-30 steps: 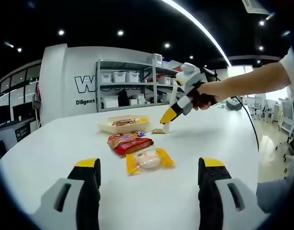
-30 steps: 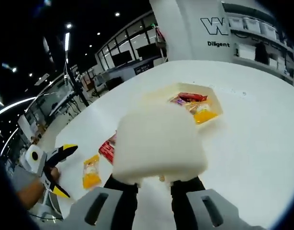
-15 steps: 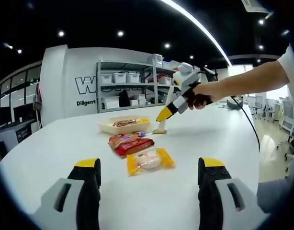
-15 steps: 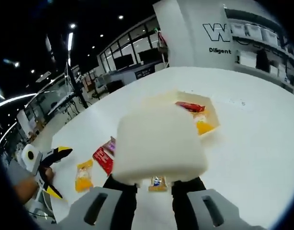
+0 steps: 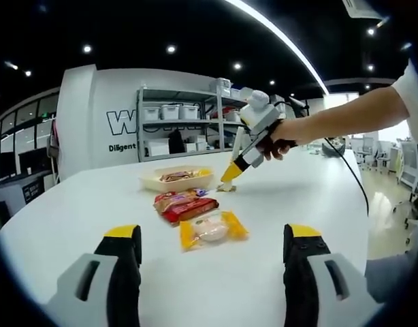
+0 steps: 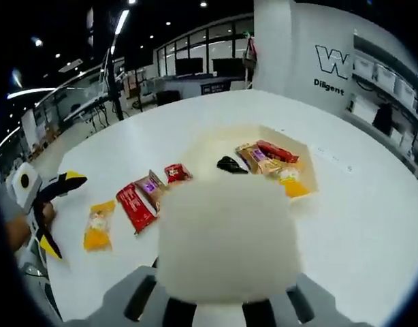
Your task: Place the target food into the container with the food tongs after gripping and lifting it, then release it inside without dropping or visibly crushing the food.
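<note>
A cream tray (image 5: 153,181) (image 6: 306,158) holding several snack packets sits mid-table. In front of it lie red packets (image 5: 184,204) (image 6: 135,206) and a yellow packet (image 5: 213,228) (image 6: 97,229). My right gripper (image 5: 231,174), held by a hand, is shut on the white food tongs (image 6: 226,245), whose tips point down at a small packet (image 5: 225,187) beside the tray's right end. In the right gripper view the white tongs hide the jaws. My left gripper (image 5: 212,238) (image 6: 62,214) stands open near the table's front, with nothing between its jaws.
The round white table (image 5: 318,197) has bare room to the right and front. A small red packet (image 6: 176,172) and a dark packet (image 6: 231,165) lie by the tray's near side. Shelves with bins (image 5: 175,122) stand behind.
The right gripper with the tongs has moved left toward the tray's end and tilted down; its view now looks down onto the tray. The left gripper has stayed still.
</note>
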Motion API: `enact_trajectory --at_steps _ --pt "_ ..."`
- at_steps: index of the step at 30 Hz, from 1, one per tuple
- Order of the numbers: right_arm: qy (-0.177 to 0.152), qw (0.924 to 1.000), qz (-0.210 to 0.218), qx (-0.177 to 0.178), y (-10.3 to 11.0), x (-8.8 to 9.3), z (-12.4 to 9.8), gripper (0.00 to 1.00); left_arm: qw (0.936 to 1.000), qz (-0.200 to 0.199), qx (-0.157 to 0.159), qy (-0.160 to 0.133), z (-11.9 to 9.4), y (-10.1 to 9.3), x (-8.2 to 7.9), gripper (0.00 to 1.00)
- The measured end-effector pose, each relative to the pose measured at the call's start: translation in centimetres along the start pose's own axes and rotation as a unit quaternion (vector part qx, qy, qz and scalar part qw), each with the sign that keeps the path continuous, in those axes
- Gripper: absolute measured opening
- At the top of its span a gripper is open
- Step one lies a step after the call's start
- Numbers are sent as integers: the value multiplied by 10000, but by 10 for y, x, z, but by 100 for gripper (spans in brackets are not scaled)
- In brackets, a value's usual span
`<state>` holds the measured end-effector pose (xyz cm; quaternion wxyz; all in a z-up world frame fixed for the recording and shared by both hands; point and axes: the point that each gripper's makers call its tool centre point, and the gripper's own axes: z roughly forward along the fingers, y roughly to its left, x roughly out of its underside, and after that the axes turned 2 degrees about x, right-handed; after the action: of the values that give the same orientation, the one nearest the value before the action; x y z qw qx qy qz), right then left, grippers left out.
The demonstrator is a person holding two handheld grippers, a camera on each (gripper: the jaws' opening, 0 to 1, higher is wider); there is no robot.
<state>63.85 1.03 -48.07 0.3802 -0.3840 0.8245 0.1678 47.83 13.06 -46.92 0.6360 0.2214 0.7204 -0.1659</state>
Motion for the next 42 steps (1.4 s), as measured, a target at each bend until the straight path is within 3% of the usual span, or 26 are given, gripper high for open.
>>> enact_trajectory --at_steps 6,9,18,25,33,42 --pt "-20 9999 -154 58 4 -2 -4 13 10000 5 -9 34 0 1 1 84" --pt "-310 9994 -142 59 1 -17 -13 13 10000 12 -10 38 1 0 1 84" --pt "-553 9985 35 14 -2 -39 -36 14 10000 9 5 -15 0 -1 0 84" --pt "-710 9974 27 132 -17 -57 -24 14 10000 47 15 -18 0 -2 0 84" --pt "-762 9968 91 229 -18 -66 0 14 10000 37 20 -49 0 1 -1 84" --pt "-701 9973 67 227 -17 -68 20 15 9999 40 39 -99 0 -2 -3 84"
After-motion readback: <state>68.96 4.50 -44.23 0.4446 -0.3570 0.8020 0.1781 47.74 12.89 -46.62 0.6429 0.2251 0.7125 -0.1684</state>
